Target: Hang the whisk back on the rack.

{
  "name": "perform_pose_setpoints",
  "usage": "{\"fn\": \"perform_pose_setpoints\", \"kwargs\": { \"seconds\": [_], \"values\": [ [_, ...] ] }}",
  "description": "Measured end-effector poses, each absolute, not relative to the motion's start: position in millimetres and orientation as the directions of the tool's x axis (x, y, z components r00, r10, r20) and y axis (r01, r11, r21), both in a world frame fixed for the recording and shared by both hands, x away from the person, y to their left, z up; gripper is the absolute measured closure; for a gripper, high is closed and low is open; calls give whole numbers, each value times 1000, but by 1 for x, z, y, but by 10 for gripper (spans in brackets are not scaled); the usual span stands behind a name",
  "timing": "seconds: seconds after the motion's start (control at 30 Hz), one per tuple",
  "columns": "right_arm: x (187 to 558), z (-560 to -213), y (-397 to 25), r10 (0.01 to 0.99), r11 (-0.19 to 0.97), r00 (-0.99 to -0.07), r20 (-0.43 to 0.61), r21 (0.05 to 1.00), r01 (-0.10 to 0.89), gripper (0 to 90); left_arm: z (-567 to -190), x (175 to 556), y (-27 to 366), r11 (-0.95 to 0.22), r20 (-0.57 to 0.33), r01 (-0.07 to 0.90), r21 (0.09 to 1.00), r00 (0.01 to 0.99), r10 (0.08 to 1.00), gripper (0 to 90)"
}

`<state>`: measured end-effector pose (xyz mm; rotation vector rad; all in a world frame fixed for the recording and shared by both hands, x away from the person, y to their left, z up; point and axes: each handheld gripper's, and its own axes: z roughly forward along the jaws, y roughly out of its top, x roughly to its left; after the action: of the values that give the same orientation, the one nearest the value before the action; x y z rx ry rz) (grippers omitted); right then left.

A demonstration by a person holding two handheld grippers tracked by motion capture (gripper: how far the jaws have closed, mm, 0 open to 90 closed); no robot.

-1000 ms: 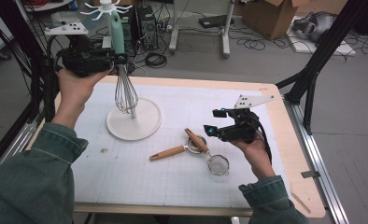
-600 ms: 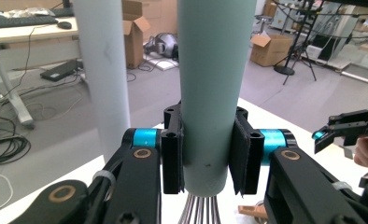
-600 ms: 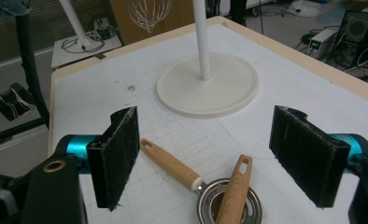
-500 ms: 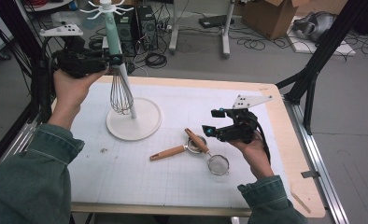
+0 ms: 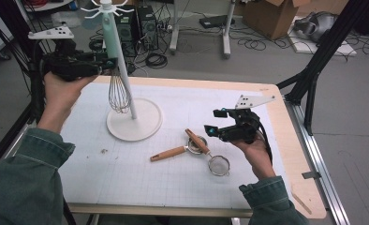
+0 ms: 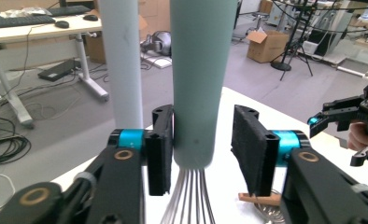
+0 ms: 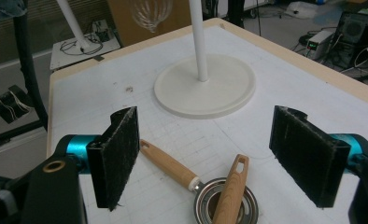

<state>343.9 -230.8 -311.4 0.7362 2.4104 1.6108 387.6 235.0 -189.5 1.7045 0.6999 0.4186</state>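
Observation:
A whisk with a pale teal handle (image 6: 198, 93) hangs upright beside the white pole (image 5: 126, 89) of a hook stand, its wires (image 5: 119, 93) above the round base (image 5: 147, 126). My left gripper (image 5: 108, 63) stands open around the handle (image 6: 203, 149): one pad touches it and a narrow gap shows at the other. My right gripper (image 5: 214, 122) is held open and empty (image 7: 210, 154) above two small strainers with wooden handles (image 5: 173, 152) (image 7: 231, 186) that lie crossed on the mat.
A white grid mat (image 5: 126, 183) covers the wooden table (image 5: 295, 178). The stand base (image 7: 205, 88) sits at the mat's far left. The mesh strainer bowl (image 5: 219, 165) lies close under my right hand. Desks, cables and boxes fill the floor beyond the table.
My left hand has drifted slightly left and its jaws have eased off the whisk handle. The whisk stays by the pole. The right gripper has not moved.

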Motion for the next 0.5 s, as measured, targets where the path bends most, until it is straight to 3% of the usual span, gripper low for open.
{"fn": "perform_pose_setpoints", "kwargs": {
  "seconds": [0.27,0.5],
  "values": [
    [346,-312,-235,481,295,-864,149,900,320,237,-184,382,249,-135,-89,223,965,768,635,577],
    [346,-313,-238,490,299,-859,149,897,326,236,-173,375,253,-123,-87,204,971,785,614,729]
  ]
}}
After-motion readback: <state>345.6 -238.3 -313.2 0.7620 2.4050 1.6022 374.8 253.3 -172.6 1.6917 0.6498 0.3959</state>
